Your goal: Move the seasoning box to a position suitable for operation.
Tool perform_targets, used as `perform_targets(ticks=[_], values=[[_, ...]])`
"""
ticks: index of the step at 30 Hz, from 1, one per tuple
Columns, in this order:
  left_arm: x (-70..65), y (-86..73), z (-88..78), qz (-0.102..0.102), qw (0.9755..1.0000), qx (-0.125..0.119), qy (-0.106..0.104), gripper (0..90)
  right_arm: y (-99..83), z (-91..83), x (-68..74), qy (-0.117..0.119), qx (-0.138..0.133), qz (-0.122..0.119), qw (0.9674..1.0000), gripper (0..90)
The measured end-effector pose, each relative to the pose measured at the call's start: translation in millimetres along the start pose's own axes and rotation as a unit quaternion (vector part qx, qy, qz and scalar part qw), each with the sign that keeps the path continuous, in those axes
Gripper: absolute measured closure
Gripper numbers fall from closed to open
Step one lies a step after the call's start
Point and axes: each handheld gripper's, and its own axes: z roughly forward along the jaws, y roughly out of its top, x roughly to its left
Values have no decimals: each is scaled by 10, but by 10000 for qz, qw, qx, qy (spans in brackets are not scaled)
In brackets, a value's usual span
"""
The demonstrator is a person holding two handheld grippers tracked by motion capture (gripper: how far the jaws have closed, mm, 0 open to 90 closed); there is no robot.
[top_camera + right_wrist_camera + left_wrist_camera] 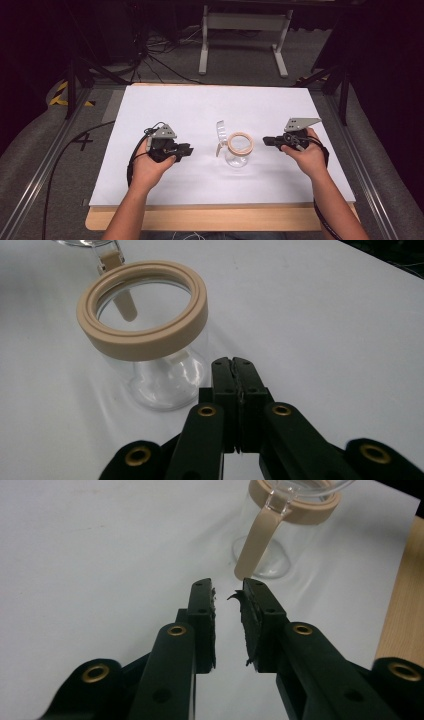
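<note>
Glass jar (239, 150) (mid-sheet) between tongs

Bright, even light on the white sheet (210, 105); dark surroundings; soft overall, perhaps slightly blurred nearby.

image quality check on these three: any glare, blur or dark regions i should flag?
High view: the white sheet is bright and even, the surroundings fall almost black, and the glass jar is small and soft. Left gripper view: the jar's base is hazy against white, with the near arms of the left hand-held gripper blurred. Right gripper view: the jar's beige rim is sharp, with mild glare on the glass.
</note>
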Motion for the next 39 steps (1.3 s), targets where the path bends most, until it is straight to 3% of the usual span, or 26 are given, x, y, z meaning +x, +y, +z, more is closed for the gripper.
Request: perform_targets(ticks=[13, 19, 27, 35, 39], values=[[-42, -77, -100, -201, 9997, -128, -4, 718, 32, 239, -65, 198, -42, -14, 9998, 900], [-27, -174, -201, -274, 9995, -109, 121, 710, 49, 398, -120, 250, 30, 9, 9997, 900], [-21, -235, -267, -370, 9990, -141, 214, 701, 46, 602, -137, 556, 122, -6, 9984, 900], [-23, -223, -237, -337, 9992, -119, 175, 683, 29, 634, -106, 536, 217, -29, 9983, 900], [-28, -217, -209, -377, 9991, -109, 165, 683, 22, 623, -98, 636, 175, 37, 9978, 900]])
